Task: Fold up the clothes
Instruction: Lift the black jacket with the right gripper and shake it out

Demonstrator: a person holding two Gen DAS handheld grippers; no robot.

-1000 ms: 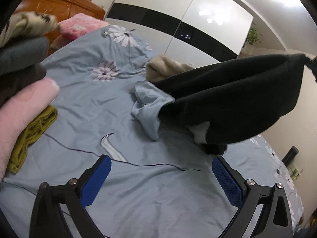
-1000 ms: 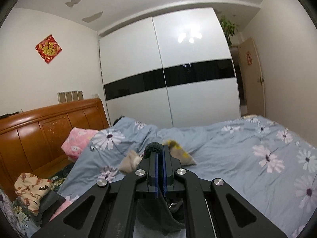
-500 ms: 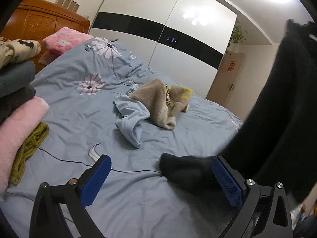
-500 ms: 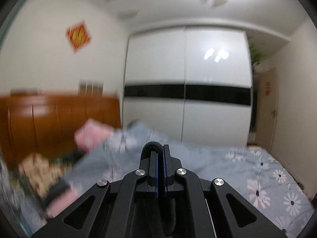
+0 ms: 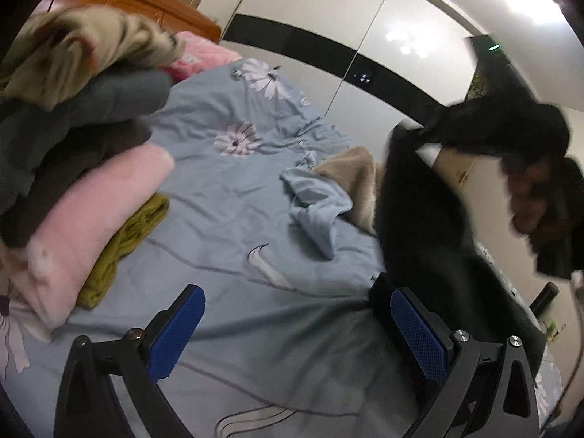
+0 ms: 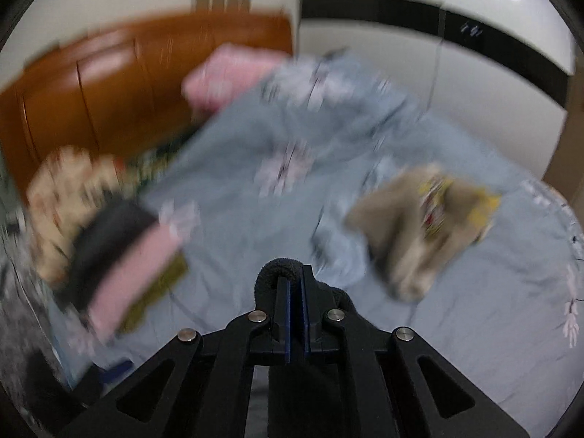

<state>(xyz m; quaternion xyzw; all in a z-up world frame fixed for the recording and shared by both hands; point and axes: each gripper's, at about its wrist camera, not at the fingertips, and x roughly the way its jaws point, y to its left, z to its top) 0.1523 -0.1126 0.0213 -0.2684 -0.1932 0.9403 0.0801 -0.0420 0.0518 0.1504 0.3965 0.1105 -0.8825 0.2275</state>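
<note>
A black garment (image 5: 423,219) hangs at the right of the left wrist view, its lower end touching the blue floral bedspread (image 5: 255,328) beside my right blue pad. My left gripper (image 5: 297,332) is open and empty above the bed. My right gripper (image 6: 295,292) is shut on a fold of the black garment (image 6: 279,268) and holds it up; the view is blurred. A light blue garment (image 5: 317,204) and a beige garment (image 5: 354,179) lie crumpled mid-bed. The beige one also shows in the right wrist view (image 6: 408,226).
A stack of folded clothes (image 5: 73,138), patterned, grey, dark, pink and olive, stands at the left. A pink pillow (image 5: 204,53) lies by the wooden headboard (image 6: 109,84). A white wardrobe (image 5: 328,29) stands behind the bed.
The black garment has swung left and down, its hem now by my left gripper's right pad. The right gripper has tilted down from the wall toward the bed. The left gripper moved nearer the stack.
</note>
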